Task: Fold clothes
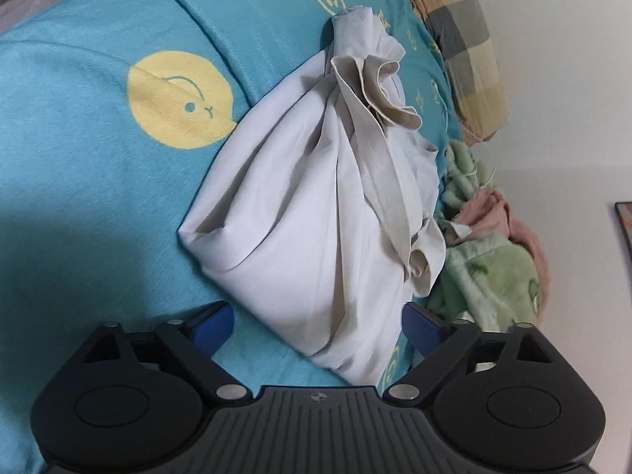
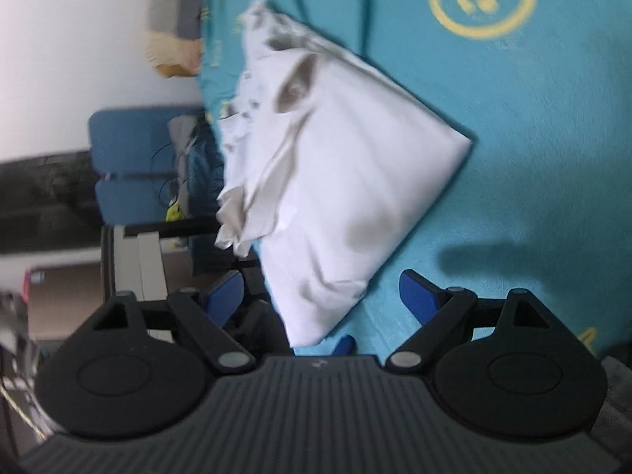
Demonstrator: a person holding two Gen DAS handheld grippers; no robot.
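Observation:
A white garment lies bunched and partly folded on the teal bedsheet, with a ruffled hem and a long strap on top. My left gripper is open, its blue fingertips on either side of the garment's near end, holding nothing. In the right wrist view the same white garment lies as a folded wedge on the teal sheet. My right gripper is open, its blue fingertips either side of the garment's near corner. This view is blurred.
A green fleece item, a pink cloth and a plaid pillow lie along the wall. In the right wrist view a blue chair and dark furniture stand beyond the bed edge.

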